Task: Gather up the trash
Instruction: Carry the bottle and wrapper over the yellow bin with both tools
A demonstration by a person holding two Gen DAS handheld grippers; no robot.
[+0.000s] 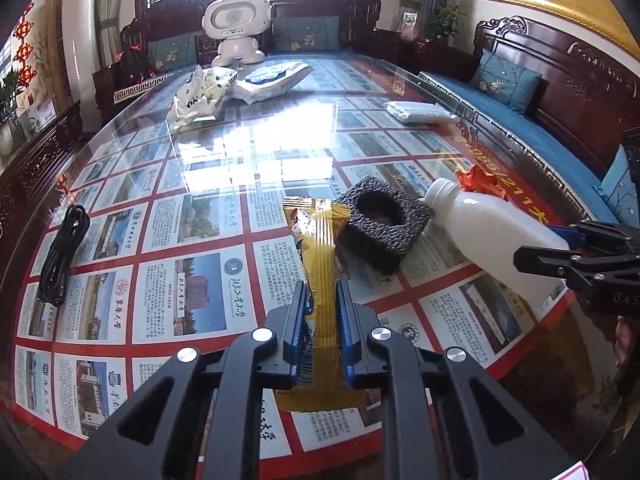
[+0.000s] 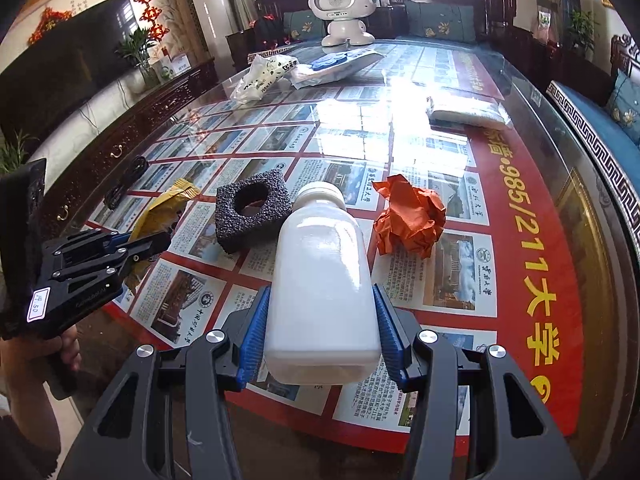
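Right gripper [image 2: 320, 340] clenched on white bottle [image 2: 320, 276], blue pads pressing both sides near its base, cap pointing to 12 o'clock, over the near part of the glass table [image 2: 560, 184]. Left gripper [image 1: 322, 320] clamped on yellow wrapper [image 1: 320, 240], strip running up toward 12 o'clock. Black foam block [image 2: 252, 210] with round hole lying at 11 o'clock from the bottle, touching the wrapper's far end. Crumpled orange paper [image 2: 410, 216] at 2 o'clock, apart from the bottle. Black cable [image 1: 62, 256] far off at 9 o'clock. White toy robot [image 2: 344, 12] and plastic bags [image 2: 260, 76] at the far end, 12 o'clock.
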